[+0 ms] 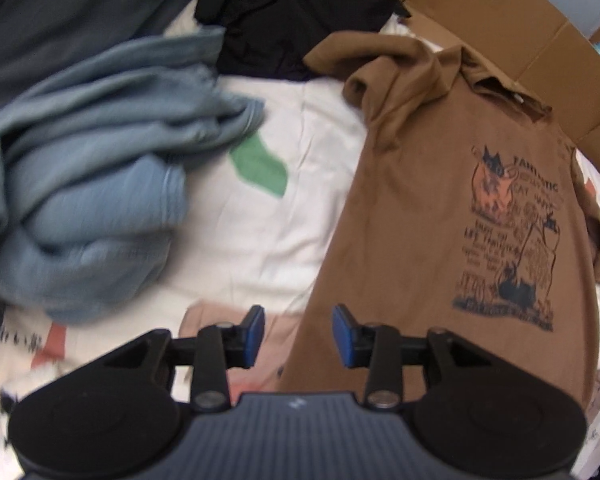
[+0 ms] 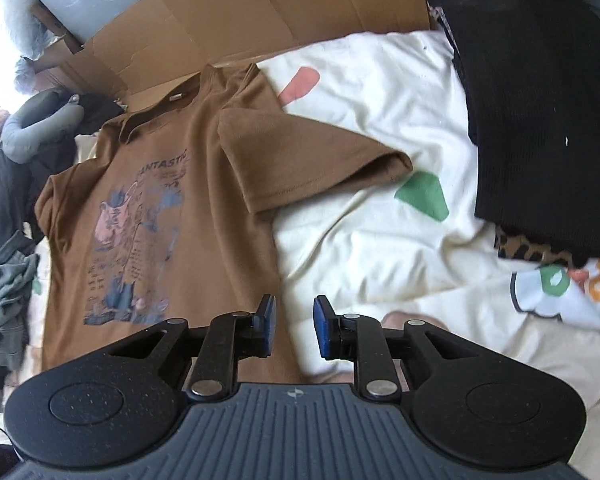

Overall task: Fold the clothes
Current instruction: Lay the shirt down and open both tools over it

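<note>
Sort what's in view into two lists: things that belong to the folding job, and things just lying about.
Belongs to the job:
- brown T-shirt, spread out print side up
- left gripper, open, empty
- right gripper, open, empty

Lying about:
- blue-grey clothes heap
- black garment
- cardboard
- cream bedsheet underneath

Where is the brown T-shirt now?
The brown T-shirt lies flat on the white sheet, beside the cardboard; in the left wrist view it is right of the blue clothes.

Left claw (image 1: 298, 334), right claw (image 2: 295, 328) — agape, empty.
</note>
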Available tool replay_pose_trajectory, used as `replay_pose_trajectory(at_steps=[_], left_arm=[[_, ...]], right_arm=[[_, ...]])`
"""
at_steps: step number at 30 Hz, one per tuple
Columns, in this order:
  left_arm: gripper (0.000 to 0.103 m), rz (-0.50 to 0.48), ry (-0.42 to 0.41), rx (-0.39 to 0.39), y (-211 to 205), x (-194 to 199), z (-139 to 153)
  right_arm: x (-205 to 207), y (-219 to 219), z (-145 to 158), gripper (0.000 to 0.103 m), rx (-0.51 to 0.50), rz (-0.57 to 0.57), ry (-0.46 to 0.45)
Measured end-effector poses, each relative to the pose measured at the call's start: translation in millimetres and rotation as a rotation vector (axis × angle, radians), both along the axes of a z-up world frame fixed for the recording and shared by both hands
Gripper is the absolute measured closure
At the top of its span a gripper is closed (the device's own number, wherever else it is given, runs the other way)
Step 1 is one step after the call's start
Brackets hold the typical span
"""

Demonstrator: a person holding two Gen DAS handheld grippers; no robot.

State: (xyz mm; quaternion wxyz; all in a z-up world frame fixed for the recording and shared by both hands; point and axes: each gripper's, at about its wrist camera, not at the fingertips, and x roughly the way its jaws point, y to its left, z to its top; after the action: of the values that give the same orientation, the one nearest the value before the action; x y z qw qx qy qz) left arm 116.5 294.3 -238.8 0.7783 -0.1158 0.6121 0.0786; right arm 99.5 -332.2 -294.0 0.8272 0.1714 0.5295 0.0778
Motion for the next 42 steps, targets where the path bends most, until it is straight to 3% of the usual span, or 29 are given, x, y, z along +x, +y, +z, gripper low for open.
replay_pose_trajectory(at_steps=[7,11,15,19,20,22,24,28,35,42], left_arm=[[0.048,-0.046,-0.065,-0.027,-29,44,-3],[0.043,-0.046,-0.080,-0.057,-46,69,-15],[0.031,-0.075,-0.117,-0.022,-72,87,-25],[0.028,-0.091,-0.129,-0.040,-95,101,-37],[0.022,-0.100,-0.130,-0.053,-101,104,-40],[0.016,-0.132,-0.136,-0.050,-114,108,-44],[0.013,-0.167,-0.144,-0.038,-126,111,-49],[0.013,-0.153,-0.170,-0.053,-139,115,-54],[0.013,-0.023,-0.191,-0.149,-152,114,-58],[0.013,-0.045,-0.188,-0.157,-161,111,-62]], right_arm=[[13,13,-4,0.082,0.044,-0.050,-0.077],[26,26,-4,0.082,0.005,-0.036,-0.123],[34,34,-6,0.081,-0.045,-0.052,-0.158],[44,43,-5,0.081,-0.118,-0.043,-0.184],[47,46,-4,0.079,-0.140,-0.030,-0.194],[53,51,-2,0.064,-0.178,-0.007,-0.216],[56,56,-1,0.063,-0.184,0.008,-0.243],[64,67,-7,0.063,-0.191,0.023,-0.262],[64,81,-23,0.063,-0.231,0.036,-0.272],[71,108,-37,0.063,-0.299,0.137,-0.273]])
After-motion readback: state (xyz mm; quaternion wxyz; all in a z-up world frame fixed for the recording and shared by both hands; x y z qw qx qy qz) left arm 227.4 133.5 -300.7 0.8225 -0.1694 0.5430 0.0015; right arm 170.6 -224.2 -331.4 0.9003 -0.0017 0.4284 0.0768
